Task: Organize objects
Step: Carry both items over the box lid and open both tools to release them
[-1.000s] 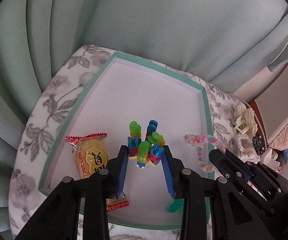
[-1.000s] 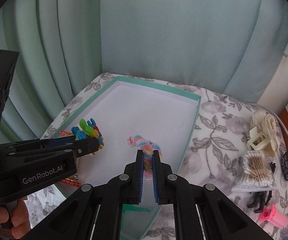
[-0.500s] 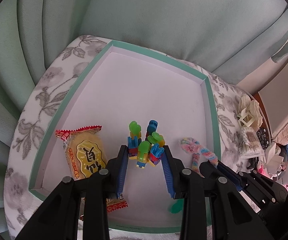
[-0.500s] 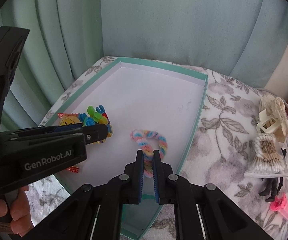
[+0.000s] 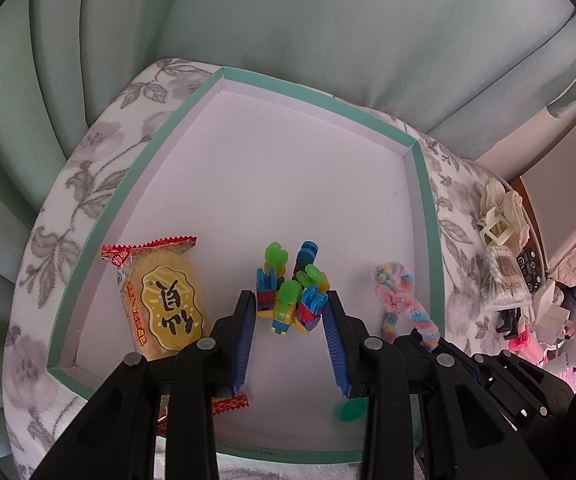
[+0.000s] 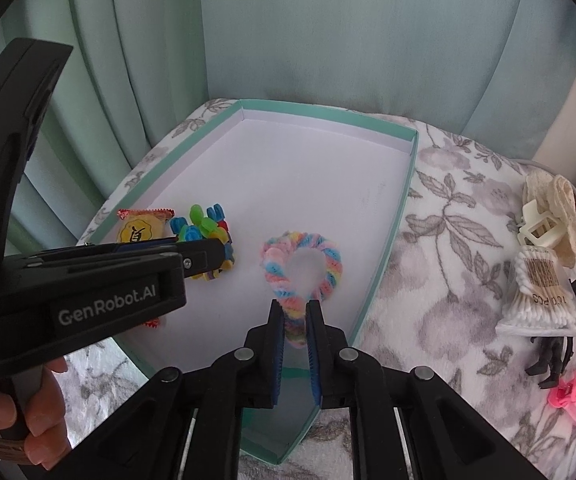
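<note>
A shallow white tray with a mint rim [image 5: 320, 92] [image 6: 328, 114] lies on a floral cloth. My left gripper [image 5: 289, 297] is shut on a small toy of bright interlocking blocks [image 5: 288, 280] just above the tray floor; the right wrist view shows the same gripper [image 6: 204, 256] and toy [image 6: 204, 228]. My right gripper [image 6: 294, 306] is shut on the tail of a pastel heart-shaped pipe cleaner [image 6: 332, 264], whose loop lies over the tray. In the left wrist view the heart [image 5: 398, 300] is to the right of the toy.
A yellow snack packet [image 5: 164, 308] lies in the tray's near left corner. On the floral cloth [image 6: 448, 240] right of the tray are a bag of cotton swabs [image 6: 540, 296], a white hair claw [image 6: 536, 226], a black figure [image 6: 548, 356] and a pink piece [image 6: 572, 396]. Green curtains hang behind.
Both cameras have drawn back and now show more of the tray. The pipe-cleaner heart has swung from edge-on to showing its open loop. The toy stays between the left fingers.
</note>
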### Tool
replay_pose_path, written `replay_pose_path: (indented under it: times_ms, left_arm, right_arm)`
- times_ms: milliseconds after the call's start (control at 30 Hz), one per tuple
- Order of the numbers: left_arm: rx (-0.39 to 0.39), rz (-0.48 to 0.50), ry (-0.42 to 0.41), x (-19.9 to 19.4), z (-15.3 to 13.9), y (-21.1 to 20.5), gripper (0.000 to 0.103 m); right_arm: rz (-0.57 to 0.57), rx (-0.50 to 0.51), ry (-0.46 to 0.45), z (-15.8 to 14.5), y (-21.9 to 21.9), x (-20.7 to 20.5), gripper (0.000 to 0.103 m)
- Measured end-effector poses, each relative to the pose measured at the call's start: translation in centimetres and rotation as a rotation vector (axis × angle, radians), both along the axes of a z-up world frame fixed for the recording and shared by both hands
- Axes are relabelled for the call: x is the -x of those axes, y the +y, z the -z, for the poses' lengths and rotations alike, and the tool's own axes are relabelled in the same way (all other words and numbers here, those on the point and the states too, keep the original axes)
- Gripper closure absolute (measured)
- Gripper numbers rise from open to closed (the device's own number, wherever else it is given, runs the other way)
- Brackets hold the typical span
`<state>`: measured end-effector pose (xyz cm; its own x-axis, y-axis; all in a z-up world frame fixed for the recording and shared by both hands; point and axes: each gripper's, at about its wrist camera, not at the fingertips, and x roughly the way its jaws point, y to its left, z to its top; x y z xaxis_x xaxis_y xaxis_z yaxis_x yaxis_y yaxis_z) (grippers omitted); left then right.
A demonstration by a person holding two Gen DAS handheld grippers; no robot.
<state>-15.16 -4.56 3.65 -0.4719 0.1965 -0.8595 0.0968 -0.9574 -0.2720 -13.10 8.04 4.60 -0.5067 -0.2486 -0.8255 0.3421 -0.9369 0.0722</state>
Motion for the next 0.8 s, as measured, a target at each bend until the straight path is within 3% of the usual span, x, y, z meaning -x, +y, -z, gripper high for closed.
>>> replay_pose_path:
  times_ms: [167, 800]
  left_arm:
    - [-0.001, 0.0, 0.005, -0.4, -0.4, 0.1, 0.065]
    - [-0.003, -0.058, 0.046, -3.9, -3.3, -0.3, 0.065]
  right_arm:
    - [0.0, 0.004, 0.005, -0.3, 0.1, -0.3, 0.077]
    - [0.023, 0.029, 0.041, -2.7, 1.2, -3.2, 0.077]
